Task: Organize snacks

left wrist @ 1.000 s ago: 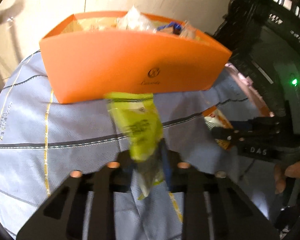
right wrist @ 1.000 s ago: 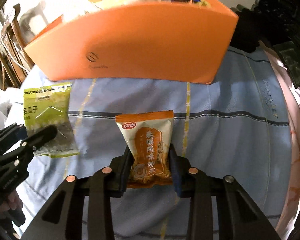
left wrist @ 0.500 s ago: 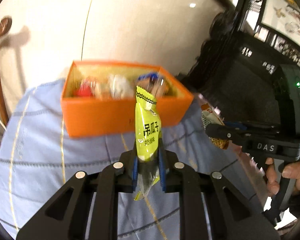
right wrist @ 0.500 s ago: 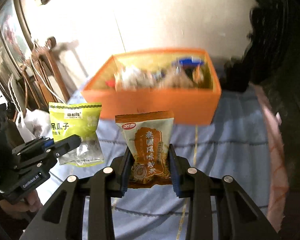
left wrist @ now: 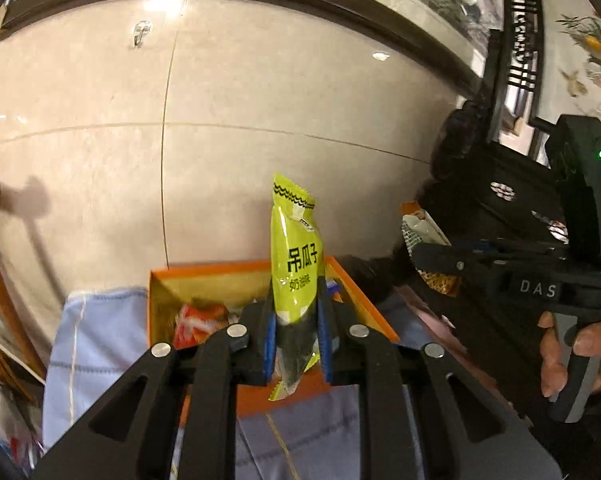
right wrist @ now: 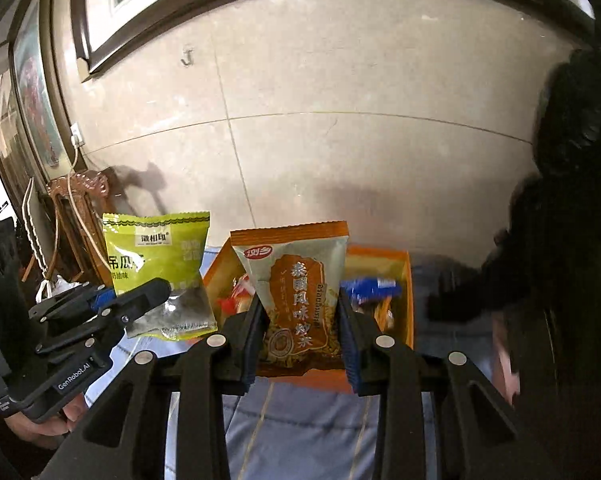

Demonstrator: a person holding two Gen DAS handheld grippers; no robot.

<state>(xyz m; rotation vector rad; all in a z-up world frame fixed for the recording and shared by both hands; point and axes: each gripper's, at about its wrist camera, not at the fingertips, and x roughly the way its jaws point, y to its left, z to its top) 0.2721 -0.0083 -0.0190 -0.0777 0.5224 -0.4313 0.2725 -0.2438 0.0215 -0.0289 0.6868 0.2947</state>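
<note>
My left gripper (left wrist: 296,344) is shut on a yellow-green snack packet (left wrist: 294,264), held upright and edge-on above the near wall of the orange box (left wrist: 364,304). In the right wrist view the same green packet (right wrist: 160,264) hangs at the left in the left gripper (right wrist: 148,300). My right gripper (right wrist: 302,344) is shut on an orange snack packet (right wrist: 296,292), upright in front of the orange box (right wrist: 404,304). The box holds several wrapped snacks (left wrist: 198,320), among them a blue one (right wrist: 374,286). In the left wrist view the orange packet (left wrist: 424,236) shows at the right gripper's (left wrist: 420,254) tip.
The box stands on a light blue cloth (left wrist: 96,332) over the table, close to a beige tiled wall (left wrist: 260,100). A wooden chair (right wrist: 76,216) stands at the left, dark carved furniture (left wrist: 500,200) at the right. A hand (left wrist: 572,356) grips the right tool's handle.
Both grippers have risen with their packets still held. The views went from facing the box's front wall to looking down into it, and the box now sits low in both frames.
</note>
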